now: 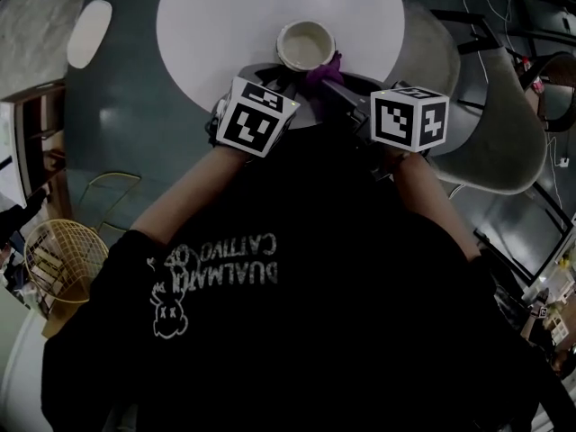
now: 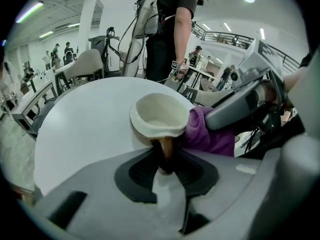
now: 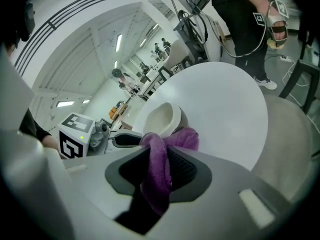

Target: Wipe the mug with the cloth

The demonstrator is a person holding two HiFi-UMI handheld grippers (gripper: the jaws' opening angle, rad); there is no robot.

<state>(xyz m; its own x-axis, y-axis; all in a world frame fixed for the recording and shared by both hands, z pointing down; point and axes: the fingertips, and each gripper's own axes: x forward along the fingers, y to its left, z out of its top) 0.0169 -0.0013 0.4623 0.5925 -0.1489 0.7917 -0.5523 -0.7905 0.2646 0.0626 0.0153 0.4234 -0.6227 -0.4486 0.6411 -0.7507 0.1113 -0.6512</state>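
A cream mug [image 1: 305, 45] with a brown outside is held over the near edge of the round white table [image 1: 207, 25]. My left gripper [image 2: 166, 165] is shut on the mug's brown handle [image 2: 166, 151], and the mug [image 2: 159, 115] tilts with its mouth toward the camera. My right gripper [image 3: 159, 170] is shut on a purple cloth [image 3: 159, 164], whose bunched end presses against the mug [image 3: 163, 119] on its side. In the head view the cloth [image 1: 326, 67] shows at the mug's right, between the two marker cubes.
A person in black stands beyond the table [image 2: 170, 29]. A grey chair [image 1: 504, 142] is at the right, a yellow wire basket [image 1: 58, 259] at the lower left, and a white oval object [image 1: 88, 32] lies on the dark floor to the left of the table.
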